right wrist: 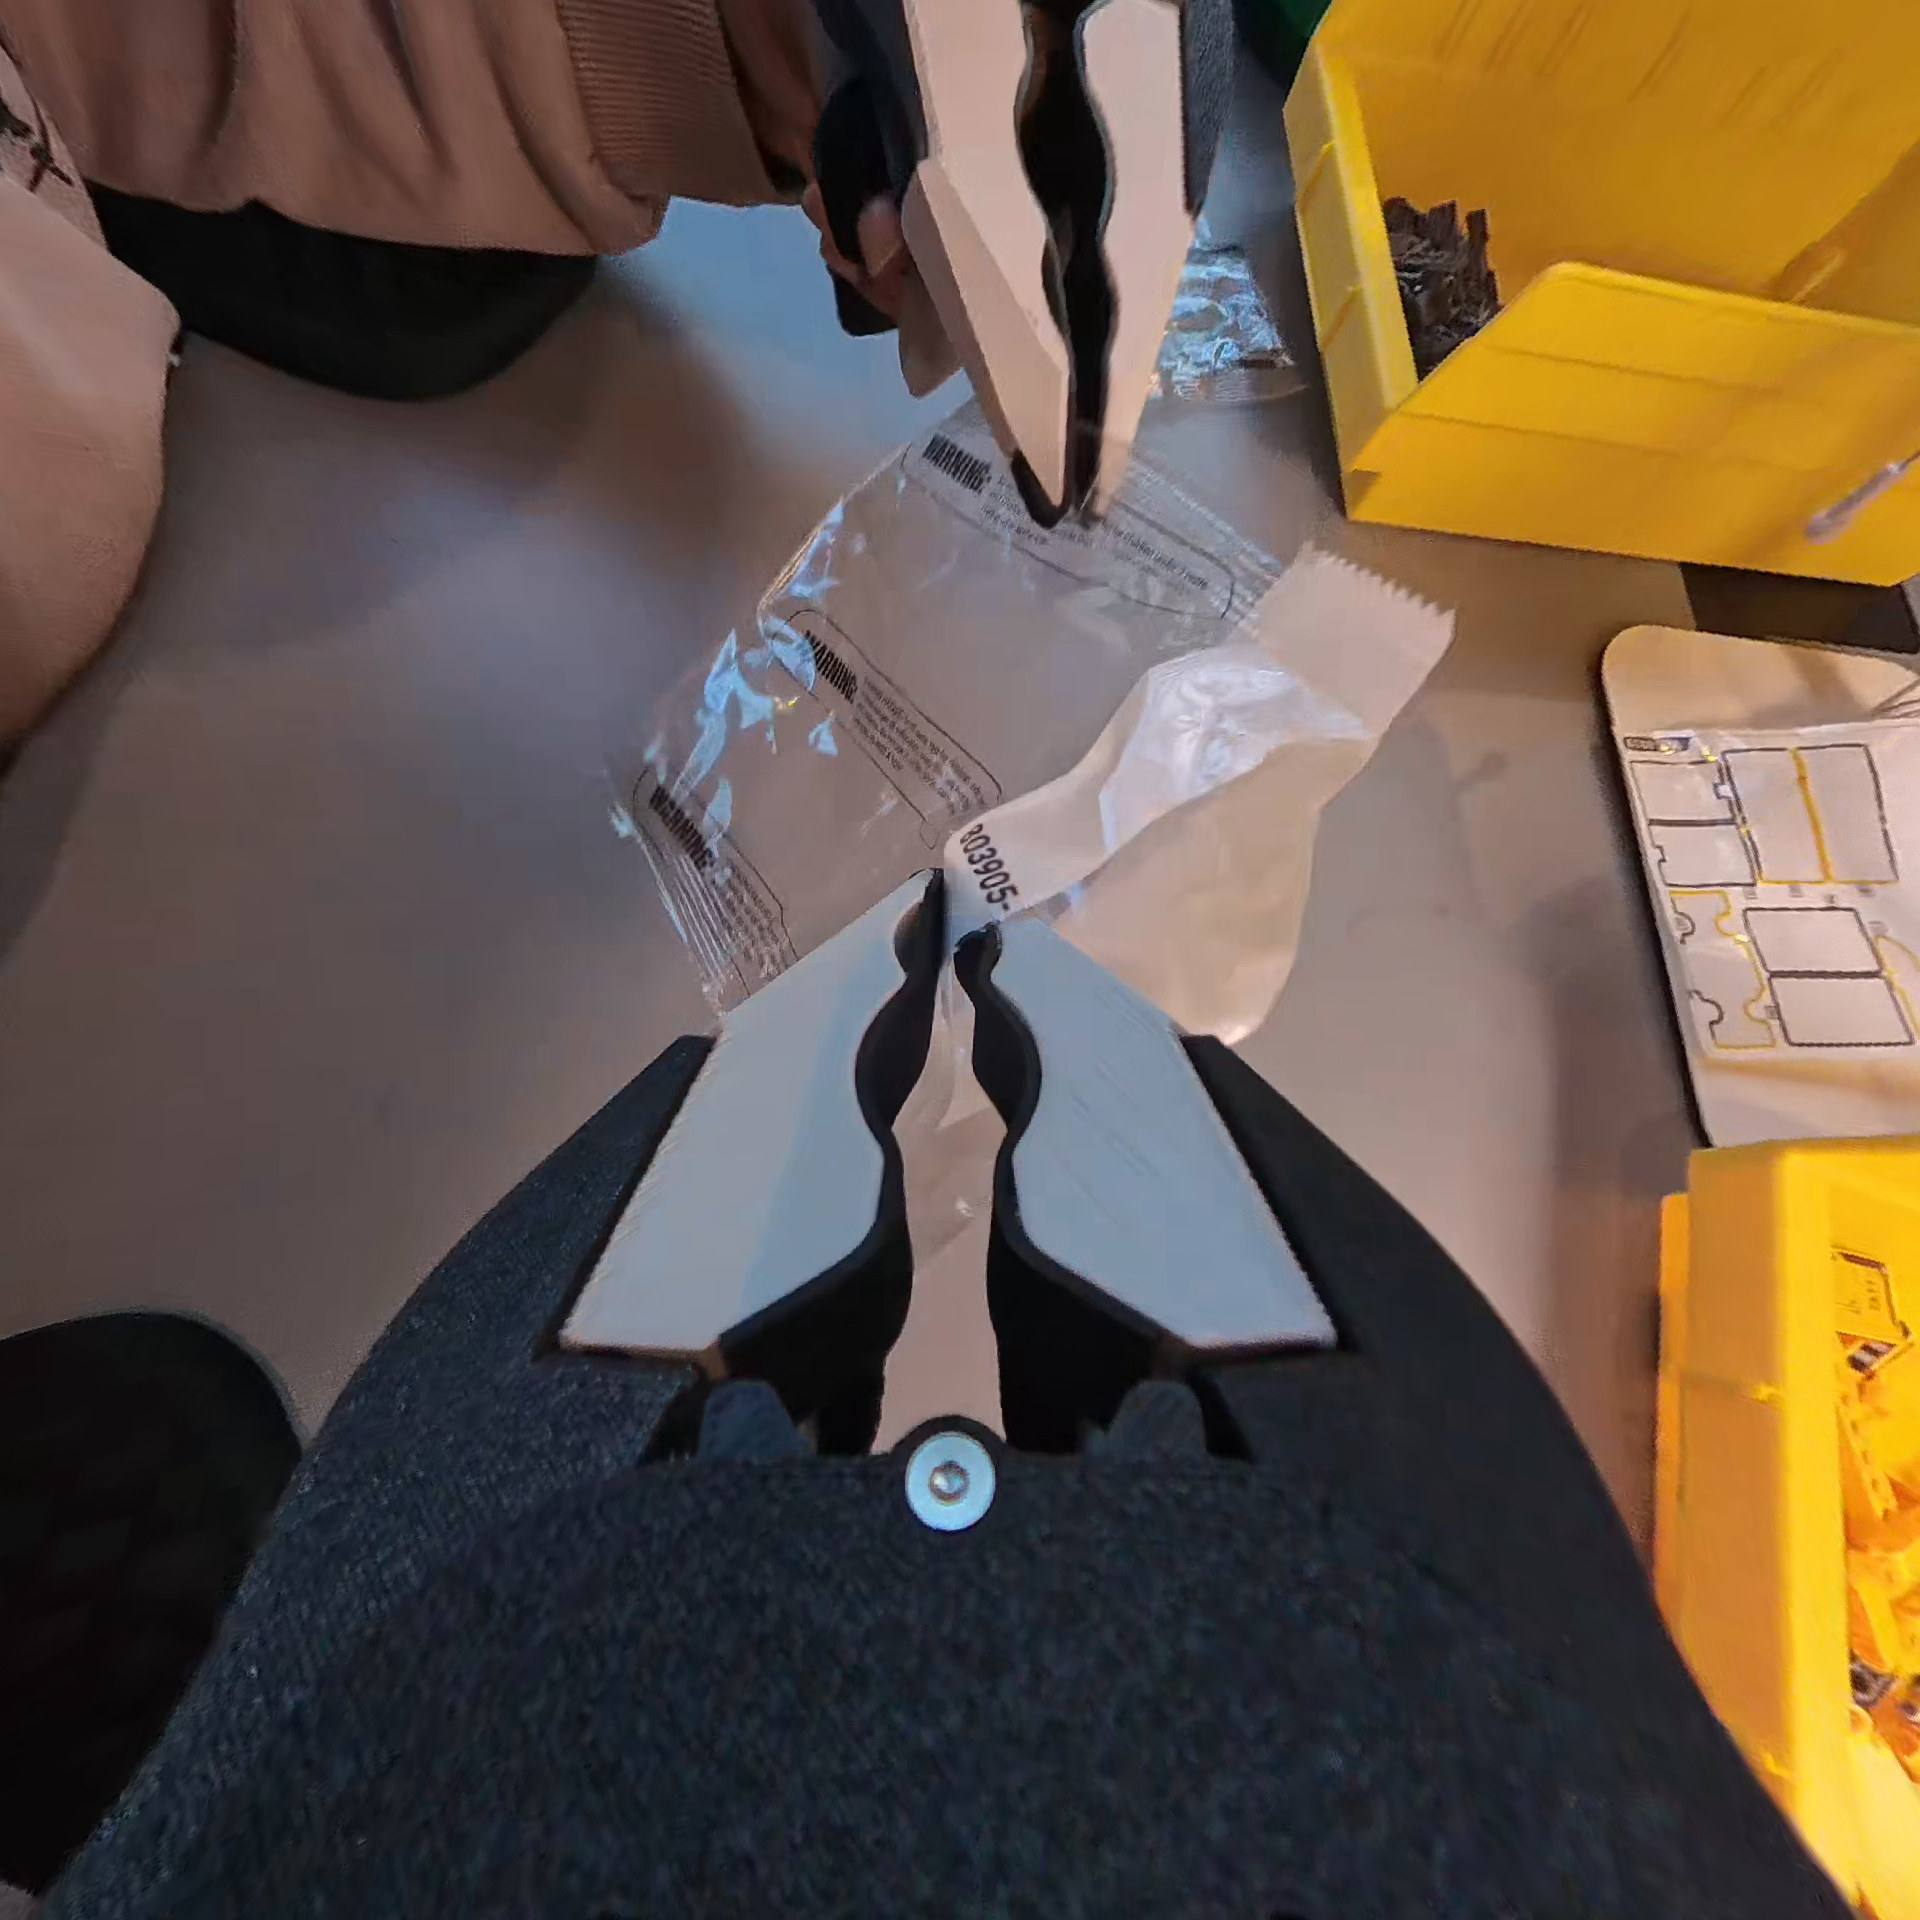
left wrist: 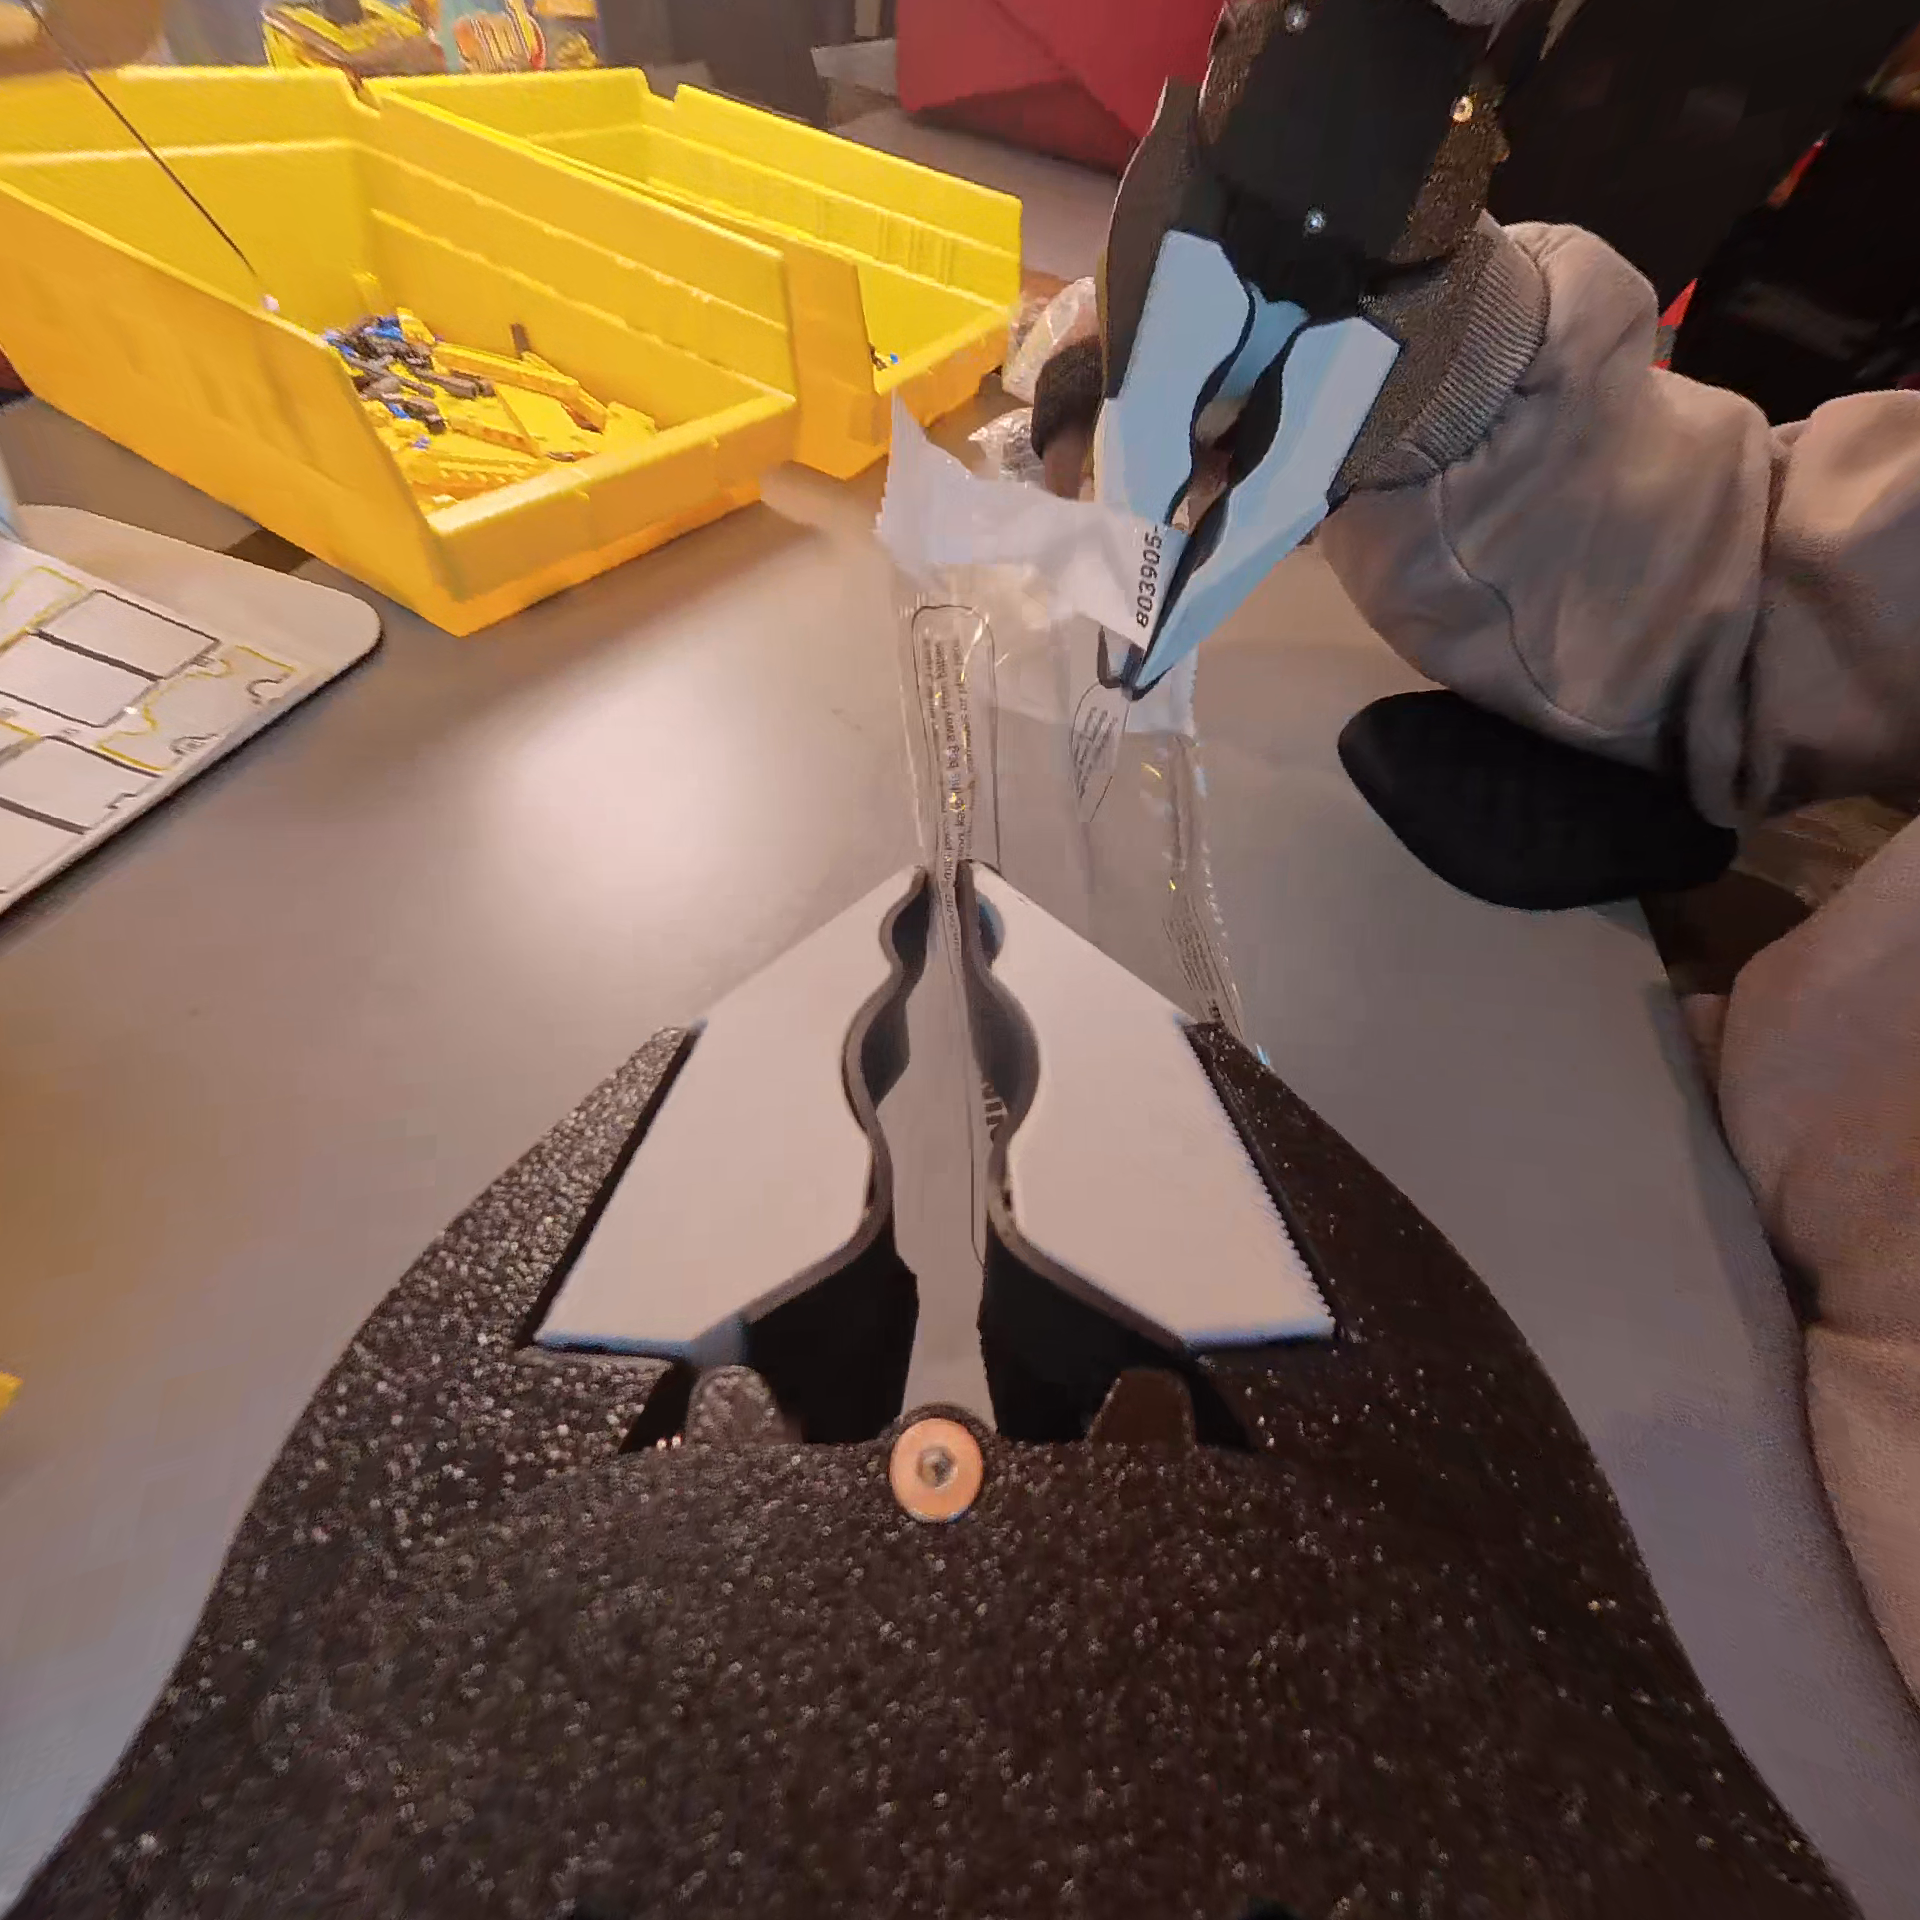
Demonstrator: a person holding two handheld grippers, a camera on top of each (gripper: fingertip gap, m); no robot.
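Note:
A clear plastic bag (left wrist: 961,727) with printed panels and a white opaque end (left wrist: 997,520) hangs over the grey table (left wrist: 520,935), stretched between both grippers. My left gripper (left wrist: 945,875) is shut on the bag's clear edge, which runs back between the pads. My right gripper (left wrist: 1141,665) shows farther off, pinching the white end. In the right wrist view my right gripper (right wrist: 951,916) is shut on the bag's white strip (right wrist: 1226,748). The clear part (right wrist: 883,665) spreads to the left gripper (right wrist: 1062,499), which pinches its far edge.
Two yellow bins (left wrist: 582,499) (left wrist: 894,229) stand at the back left, the nearer one holding small parts. A printed sheet (left wrist: 135,707) lies at the left. A person's sleeve (left wrist: 1558,540) is at the right. In the right wrist view, yellow bins (right wrist: 1621,447) (right wrist: 1766,1455) and the sheet (right wrist: 1766,862) lie to the right. The gap from one gripper's tips to the other's is roughly 9 cm.

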